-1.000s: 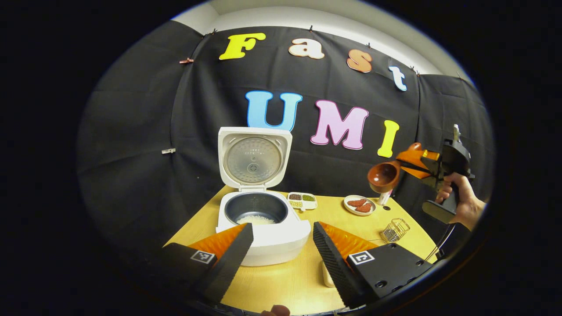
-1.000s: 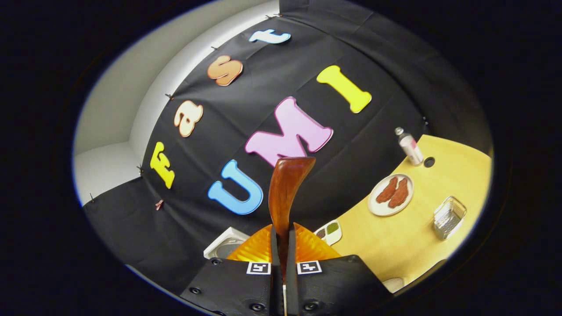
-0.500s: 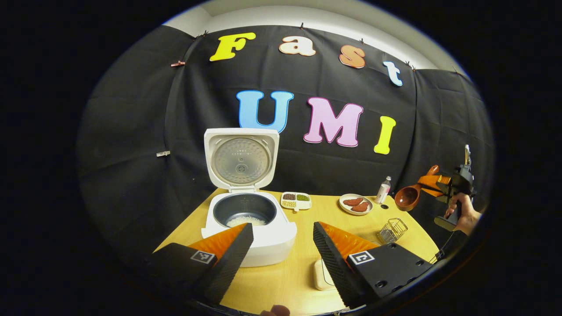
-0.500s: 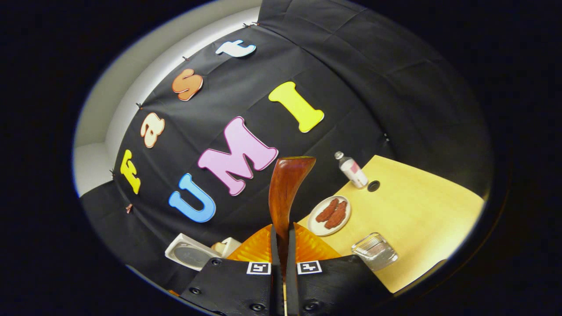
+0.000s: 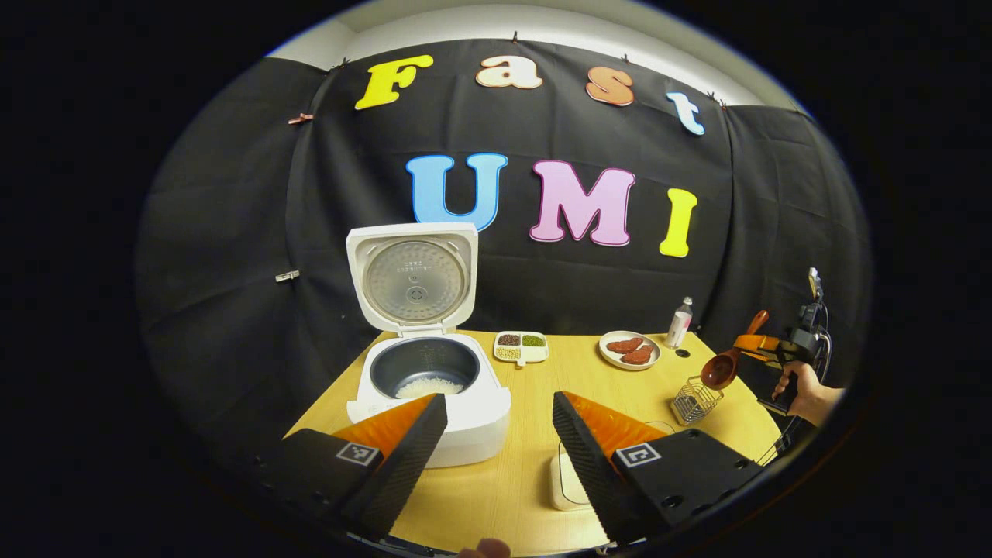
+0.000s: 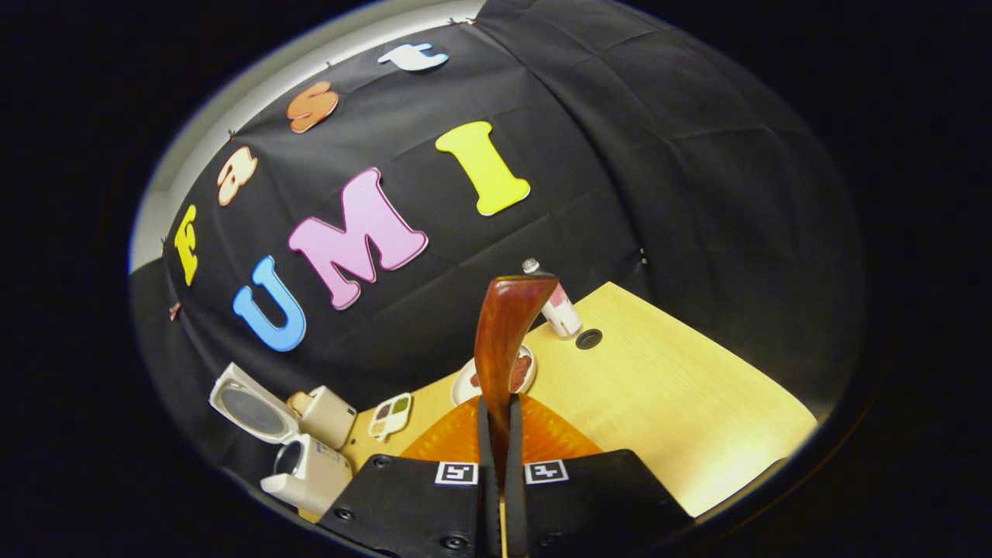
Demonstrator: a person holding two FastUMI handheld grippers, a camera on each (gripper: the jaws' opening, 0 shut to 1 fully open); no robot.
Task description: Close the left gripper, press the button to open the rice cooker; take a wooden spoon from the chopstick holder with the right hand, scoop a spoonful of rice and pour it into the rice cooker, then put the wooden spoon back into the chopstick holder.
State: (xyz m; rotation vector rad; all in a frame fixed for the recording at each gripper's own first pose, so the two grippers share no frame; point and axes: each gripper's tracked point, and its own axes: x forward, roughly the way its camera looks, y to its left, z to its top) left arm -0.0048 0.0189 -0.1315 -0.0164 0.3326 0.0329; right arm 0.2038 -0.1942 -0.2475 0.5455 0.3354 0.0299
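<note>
The white rice cooker point(image 5: 434, 403) stands with its lid point(image 5: 411, 275) up and white rice point(image 5: 428, 386) in the pot. My left gripper point(image 5: 496, 434) hangs open in front of it, holding nothing. At the far right my right gripper point(image 5: 756, 345) is shut on the wooden spoon point(image 5: 725, 364), whose bowl hangs just above the wire chopstick holder point(image 5: 695, 399). In the right gripper view the spoon handle point(image 6: 504, 341) rises from my shut right gripper point(image 6: 496, 434), and the cooker point(image 6: 306, 465) lies at the lower left.
A white container point(image 5: 566, 480) sits on the wooden table point(image 5: 535, 395) between my left fingers. Farther back stand a divided dish point(image 5: 521, 346), a plate of red pieces point(image 5: 629, 350) and a small bottle point(image 5: 680, 322). A hand point(image 5: 806, 391) holds the right gripper.
My right gripper has carried the spoon down and to the right, from high in the air to just over the wire holder. The left gripper stayed open and drew back slightly.
</note>
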